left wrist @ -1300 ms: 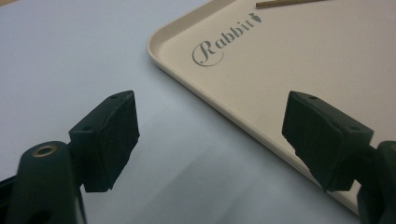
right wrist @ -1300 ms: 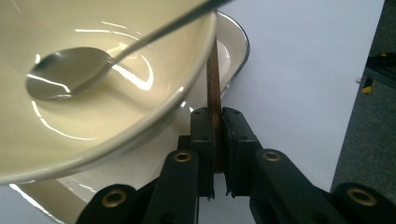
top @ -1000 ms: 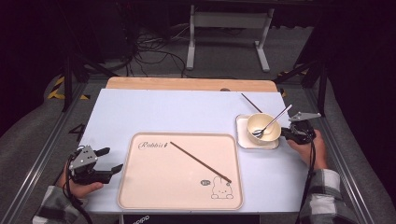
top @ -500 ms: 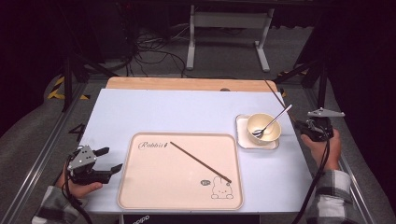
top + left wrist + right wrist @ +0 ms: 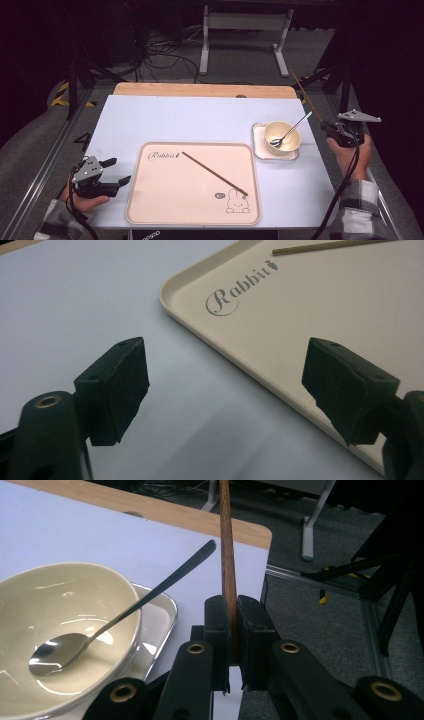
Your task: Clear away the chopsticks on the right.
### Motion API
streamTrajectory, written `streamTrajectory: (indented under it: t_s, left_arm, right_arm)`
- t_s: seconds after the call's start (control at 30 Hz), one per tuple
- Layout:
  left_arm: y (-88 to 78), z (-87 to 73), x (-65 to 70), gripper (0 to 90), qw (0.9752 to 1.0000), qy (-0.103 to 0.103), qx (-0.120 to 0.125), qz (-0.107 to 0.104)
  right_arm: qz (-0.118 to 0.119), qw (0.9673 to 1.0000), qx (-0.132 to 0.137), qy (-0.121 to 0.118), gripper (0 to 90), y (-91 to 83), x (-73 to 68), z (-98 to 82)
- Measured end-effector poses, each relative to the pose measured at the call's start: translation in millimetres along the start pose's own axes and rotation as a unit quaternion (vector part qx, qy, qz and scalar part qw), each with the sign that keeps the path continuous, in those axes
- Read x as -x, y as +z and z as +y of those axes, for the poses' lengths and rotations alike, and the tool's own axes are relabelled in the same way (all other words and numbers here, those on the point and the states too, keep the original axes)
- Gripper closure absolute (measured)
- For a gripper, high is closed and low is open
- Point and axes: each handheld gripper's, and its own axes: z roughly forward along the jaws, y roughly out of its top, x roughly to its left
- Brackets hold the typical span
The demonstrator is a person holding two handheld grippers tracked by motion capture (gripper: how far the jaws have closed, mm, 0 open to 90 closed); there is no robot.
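Plaid flannel sleeves (image 5: 356, 210) in grey and white. Matte black two-jaw grippers (image 5: 112, 172) with brass-ringed screws (image 5: 195, 648), grey three-cornered top plates (image 5: 359, 116), trailing black cables (image 5: 345, 187).

High view overlooks the table (image 5: 200, 115); gripper views sit close.

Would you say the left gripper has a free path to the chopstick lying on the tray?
Probably yes: the left gripper is open beside the tray, and nothing lies between it and the chopstick.

Overhead light keeps the bench (image 5: 210, 120) bright and even while the room behind is pretty much black. The bowl (image 5: 65, 630) and spoon (image 5: 55, 657) catch glare, and up-close fingers (image 5: 117, 390) look soft and blurry.
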Motion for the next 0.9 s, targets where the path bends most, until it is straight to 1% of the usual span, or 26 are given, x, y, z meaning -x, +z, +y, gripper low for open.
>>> streamTrajectory:
  t_s: [0.13, 0.17, 0.3, 0.33, 0.37, 0.43, 0.5, 0.53, 0.6, 0.63, 0.73, 0.77, 0.83, 0.87, 0.9]
  left_arm:
    - [-0.4, 0.2, 0.5, 19.5, 1.0000, 0.001, 0.000, 0.000]
    - [-0.5, 0.0, 0.6, 19.5, 1.0000, -0.003, 0.002, -0.001]
    - [-0.2, 0.2, 0.4, 19.5, 1.0000, 0.001, 0.000, 0.000]
    - [-0.2, 0.2, 0.4, 19.5, 1.0000, 0.001, 0.000, 0.000]
    - [0.1, 0.1, 1.0, 19.5, 1.0000, 0.000, -0.001, -0.001]
    - [-0.4, 0.1, 1.1, 19.5, 1.0000, 0.000, -0.001, -0.002]
    - [-0.3, -0.2, 0.8, 19.5, 1.0000, -0.001, -0.001, -0.002]
    - [-0.3, -0.2, 0.8, 19.5, 1.0000, -0.001, -0.001, -0.002]
    - [0.2, -0.5, 0.5, 19.5, 1.0000, -0.001, -0.002, -0.003]
    - [0.8, -0.5, 0.4, 19.5, 1.0000, -0.003, -0.002, -0.003]
    - [0.1, -0.4, 0.3, 19.5, 1.0000, -0.001, -0.002, -0.001]
    - [0.1, -0.4, 0.3, 19.5, 1.0000, -0.001, -0.002, -0.001]
    - [-0.3, -0.4, 0.3, 19.6, 1.0000, -0.004, 0.000, -0.001]
    - [-0.3, -0.4, 0.2, 19.6, 1.0000, -0.002, -0.001, 0.001]
    - [-0.1, -0.4, 0.3, 19.6, 1.0000, -0.002, -0.002, 0.000]
  right_arm:
    - [0.000, 0.9999, 0.010, 0.005, 84.5, -3.6, 0.5, 1.6]
    - [0.002, 0.9999, 0.013, 0.005, 84.5, -5.0, -0.7, 2.1]
    - [0.019, 0.9993, 0.032, -0.001, 84.5, -14.4, -12.2, 7.7]
    - [0.019, 0.9993, 0.032, -0.001, 84.5, -14.4, -12.2, 7.7]
    - [0.031, 0.9987, 0.040, -0.005, 84.5, -18.8, -18.9, 10.6]
    - [0.044, 0.9978, 0.048, -0.009, 84.5, -22.7, -26.8, 12.2]
    - [0.054, 0.9971, 0.051, -0.014, 84.5, -25.9, -35.9, 12.3]
    - [0.054, 0.9971, 0.051, -0.014, 84.5, -25.9, -35.9, 12.3]
    - [0.068, 0.9960, 0.053, -0.023, 84.5, -28.9, -46.9, 11.1]
    - [0.080, 0.9948, 0.056, -0.029, 84.5, -32.0, -57.0, 9.8]
    - [0.093, 0.9933, 0.058, -0.035, 84.5, -35.1, -69.8, 7.1]
    - [0.093, 0.9933, 0.058, -0.035, 84.5, -35.1, -69.8, 7.1]
    - [0.105, 0.9916, 0.062, -0.045, 84.5, -39.0, -82.0, 3.7]
    - [0.116, 0.9903, 0.062, -0.044, 84.5, -41.0, -87.6, 1.6]
    - [0.123, 0.9894, 0.060, -0.049, 84.5, -42.3, -92.6, -0.3]
